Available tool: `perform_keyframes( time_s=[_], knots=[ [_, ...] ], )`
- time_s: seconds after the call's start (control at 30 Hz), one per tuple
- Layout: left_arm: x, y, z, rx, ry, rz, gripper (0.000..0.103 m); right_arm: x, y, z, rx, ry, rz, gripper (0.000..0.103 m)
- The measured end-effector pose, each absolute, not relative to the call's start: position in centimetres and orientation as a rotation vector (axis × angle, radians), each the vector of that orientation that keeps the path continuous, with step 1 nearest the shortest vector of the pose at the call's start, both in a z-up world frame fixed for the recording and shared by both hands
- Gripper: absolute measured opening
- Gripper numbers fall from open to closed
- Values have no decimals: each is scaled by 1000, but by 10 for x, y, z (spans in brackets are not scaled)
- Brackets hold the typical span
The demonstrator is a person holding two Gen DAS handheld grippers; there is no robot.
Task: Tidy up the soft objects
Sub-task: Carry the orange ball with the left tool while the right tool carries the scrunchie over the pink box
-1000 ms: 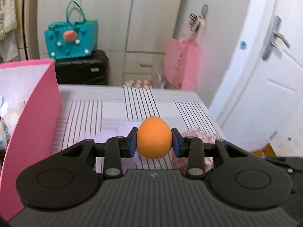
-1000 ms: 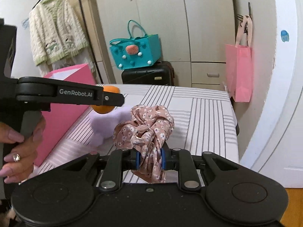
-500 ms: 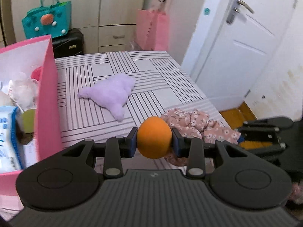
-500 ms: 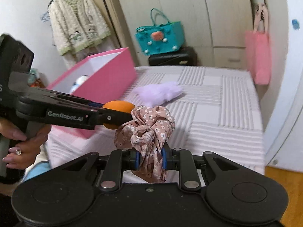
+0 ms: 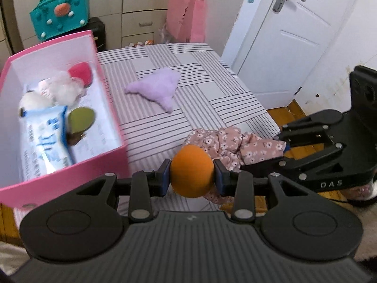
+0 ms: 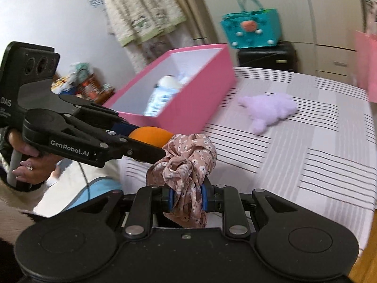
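Observation:
My left gripper is shut on an orange foam ball, held above the near edge of the striped bed. My right gripper is shut on a pink floral fabric scrunchie, which bunches up above its pads. In the right wrist view the left gripper comes in from the left with the orange ball touching the scrunchie. A lilac plush toy lies on the bed. The pink box stands at the left, with several soft items inside.
A person's hand grips the left gripper's handle. A teal bag sits on a black suitcase by the cupboards. A pink paper bag hangs near the white door. Wooden floor shows right of the bed.
Both grippers have risen and tipped downward, still holding the ball and the scrunchie. The view has swung left, so the pink box's inside and the lilac plush now show.

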State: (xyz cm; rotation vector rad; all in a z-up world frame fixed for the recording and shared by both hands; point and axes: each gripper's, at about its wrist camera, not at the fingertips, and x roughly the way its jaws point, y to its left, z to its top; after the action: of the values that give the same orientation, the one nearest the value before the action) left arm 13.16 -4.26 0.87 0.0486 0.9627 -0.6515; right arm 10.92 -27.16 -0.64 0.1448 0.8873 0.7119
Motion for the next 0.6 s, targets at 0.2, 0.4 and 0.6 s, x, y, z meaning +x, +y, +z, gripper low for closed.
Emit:
perform_keyframes(
  time_s=[0.2, 0.4, 0.6],
  knots=[
    [125, -3, 27, 20, 945, -601, 37, 121, -241, 12, 149, 890, 819, 28],
    [133, 30, 45, 4, 904, -546, 37, 140, -205, 30, 95, 851, 863, 28],
    [156, 49, 53, -1, 832, -523, 37, 168, -176, 43, 73, 801, 867, 28]
  ],
)
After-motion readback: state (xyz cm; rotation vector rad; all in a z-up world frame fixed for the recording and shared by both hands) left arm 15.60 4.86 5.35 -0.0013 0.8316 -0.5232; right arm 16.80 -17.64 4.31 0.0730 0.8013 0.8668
